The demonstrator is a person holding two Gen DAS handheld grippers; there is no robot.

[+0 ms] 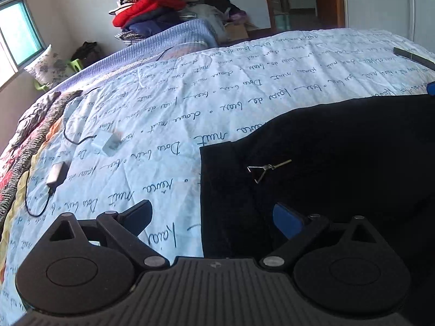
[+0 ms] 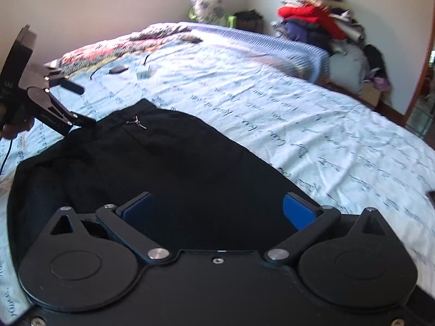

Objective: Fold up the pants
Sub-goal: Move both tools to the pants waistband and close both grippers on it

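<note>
Pants [image 2: 168, 163]: one black pair, lying spread on the bed's script-printed sheet [image 2: 299, 103], with one metal zipper pull [image 1: 265, 169] at the waist. Tools, two: we note our left tool [image 1: 214, 217] with fingers wide apart and holding nothing, poised over the waistband edge, and our right tool [image 2: 217, 209] likewise wide open and empty above the dark cloth. Only the right view shows the left tool from outside; the left view alone shows two cabled adapters [image 1: 110, 142] clearly.

Both wrist views look low and close across the bed [image 1: 244, 87], sharing the pants [image 2: 163, 157].
</note>
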